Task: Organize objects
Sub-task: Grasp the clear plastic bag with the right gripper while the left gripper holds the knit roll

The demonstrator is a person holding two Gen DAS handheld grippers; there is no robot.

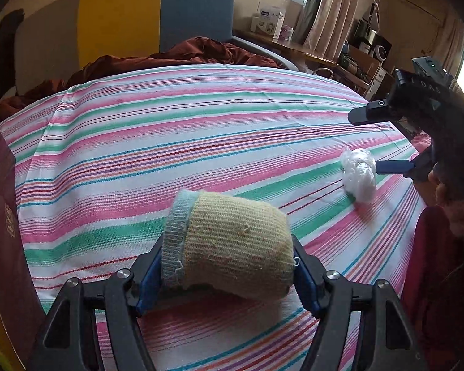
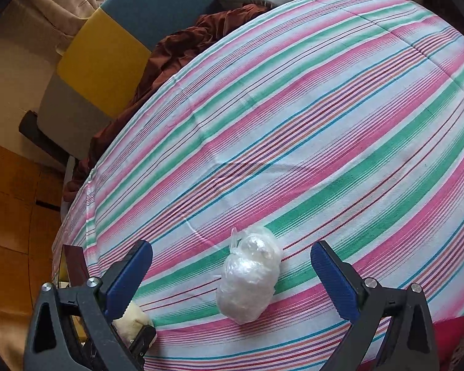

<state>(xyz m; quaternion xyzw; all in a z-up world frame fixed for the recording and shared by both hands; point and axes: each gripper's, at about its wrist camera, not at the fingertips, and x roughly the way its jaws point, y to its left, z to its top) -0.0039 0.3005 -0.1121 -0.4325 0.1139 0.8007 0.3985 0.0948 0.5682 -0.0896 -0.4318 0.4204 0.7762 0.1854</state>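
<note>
Now left claw (image 1: 227, 273) grips the sock roll (image 1: 232, 247); right claw (image 2: 232, 273) gapes wide.

The striped bed (image 2: 294, 123) lies broad and bare beyond the plastic bundle (image 2: 249, 281); rumpled brown bedding (image 1: 176, 55) blocks its far edge.

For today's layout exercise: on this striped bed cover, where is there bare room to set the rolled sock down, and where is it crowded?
The widest bare stretch of the striped cover lies between the rumpled brown blanket at the far edge and the rolled sock in the left gripper. It is crowded near the plastic bag bundle, where the open right gripper hovers, and by the maroon box at the left edge.
</note>
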